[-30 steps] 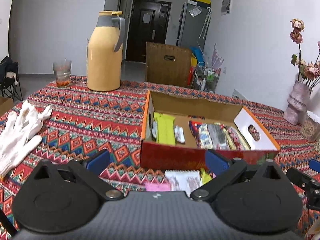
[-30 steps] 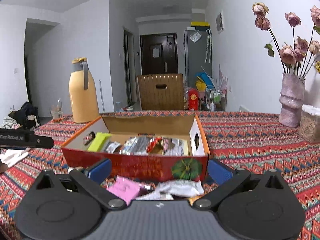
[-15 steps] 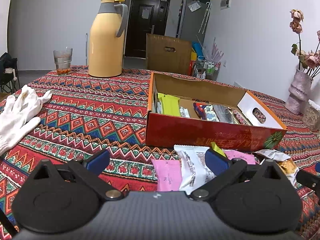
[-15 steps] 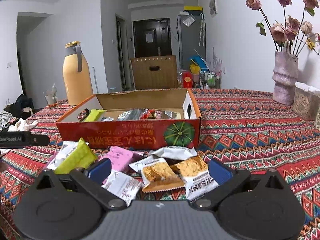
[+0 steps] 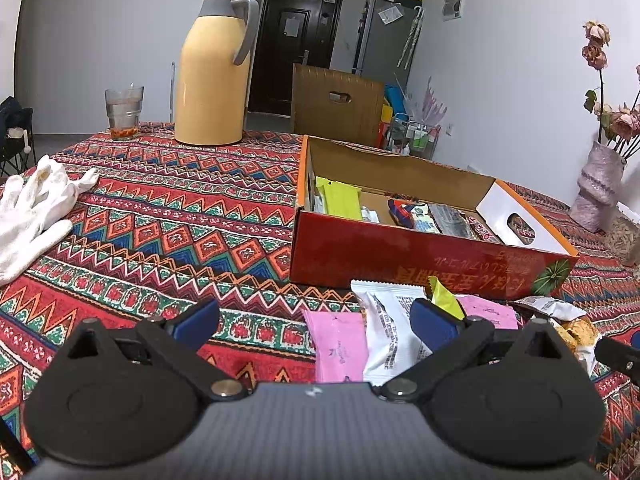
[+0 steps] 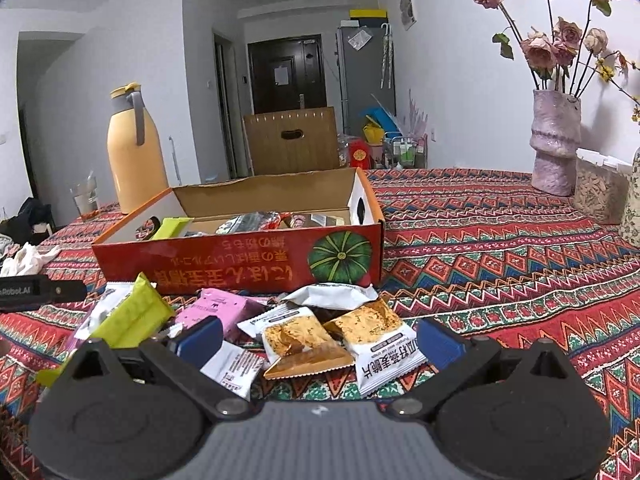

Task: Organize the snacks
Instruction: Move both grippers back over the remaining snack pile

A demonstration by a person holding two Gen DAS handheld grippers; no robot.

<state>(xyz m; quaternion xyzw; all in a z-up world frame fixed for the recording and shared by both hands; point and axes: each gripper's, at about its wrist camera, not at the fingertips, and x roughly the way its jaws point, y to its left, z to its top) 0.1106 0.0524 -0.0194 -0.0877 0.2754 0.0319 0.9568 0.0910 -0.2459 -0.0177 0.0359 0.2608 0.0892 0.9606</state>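
A red cardboard box (image 5: 420,258) (image 6: 240,260) stands open on the patterned tablecloth and holds several snack packets. Loose packets lie in front of it: a pink one (image 5: 340,344) (image 6: 216,308), a white one (image 5: 390,328), a yellow-green one (image 6: 132,316), and two orange-and-white ones (image 6: 304,340) (image 6: 376,332). My left gripper (image 5: 316,322) is open and empty, low above the pink and white packets. My right gripper (image 6: 320,338) is open and empty, low above the orange-and-white packets.
A yellow thermos (image 5: 216,68) and a glass (image 5: 124,112) stand at the far left of the table. White gloves (image 5: 32,208) lie at the left edge. A vase of dried flowers (image 6: 556,140) and a jar (image 6: 600,192) stand at the right.
Both grippers have pulled back from the box and tilted down, so the loose packets in front of it have come into view. Both stay open.
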